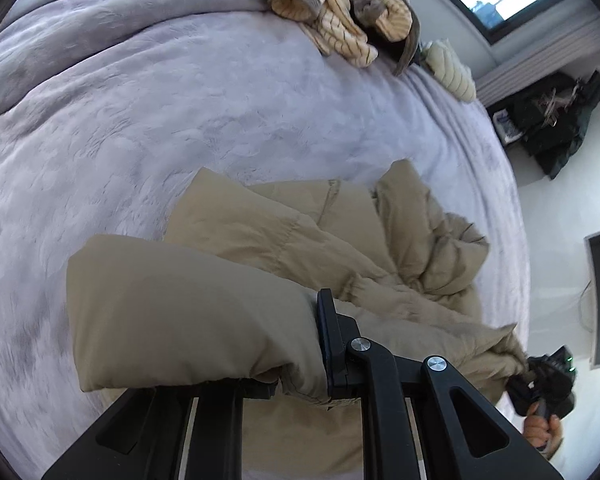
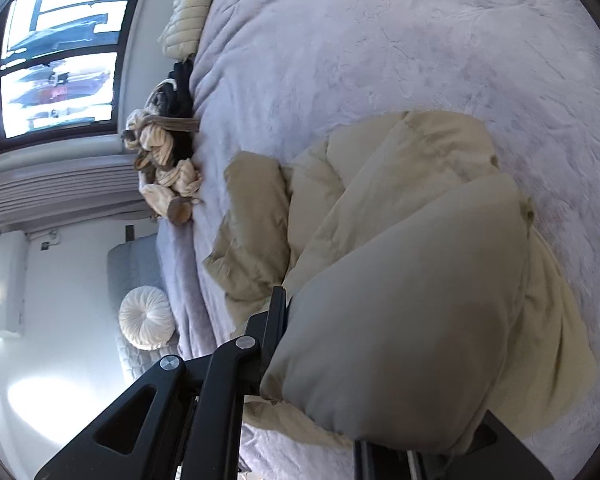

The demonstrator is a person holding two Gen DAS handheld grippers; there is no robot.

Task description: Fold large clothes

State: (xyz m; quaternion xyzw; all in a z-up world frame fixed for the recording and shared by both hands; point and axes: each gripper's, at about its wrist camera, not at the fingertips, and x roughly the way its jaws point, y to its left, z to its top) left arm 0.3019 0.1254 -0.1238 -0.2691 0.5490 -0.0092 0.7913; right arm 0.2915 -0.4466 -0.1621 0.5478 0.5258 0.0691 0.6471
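A beige puffer jacket [image 1: 284, 236] lies crumpled on a grey bedspread [image 1: 148, 112]; it also shows in the right wrist view [image 2: 380, 184]. My left gripper [image 1: 300, 352] is shut on a puffy edge of the jacket, which bulges over the hidden left finger. My right gripper [image 2: 324, 344] is shut on another puffy edge, which hides its right finger. The right gripper also shows in the left wrist view [image 1: 540, 384], held by a hand and clamped on the jacket's far corner.
A pile of striped beige and brown clothes [image 1: 340, 8] lies at the bed's far edge, seen also in the right wrist view [image 2: 164, 160]. A cream folded jacket [image 1: 452, 68] lies beside it. A round white cushion [image 2: 146, 322], a window [image 2: 56, 56] and dark clothes [image 1: 548, 120] lie off the bed.
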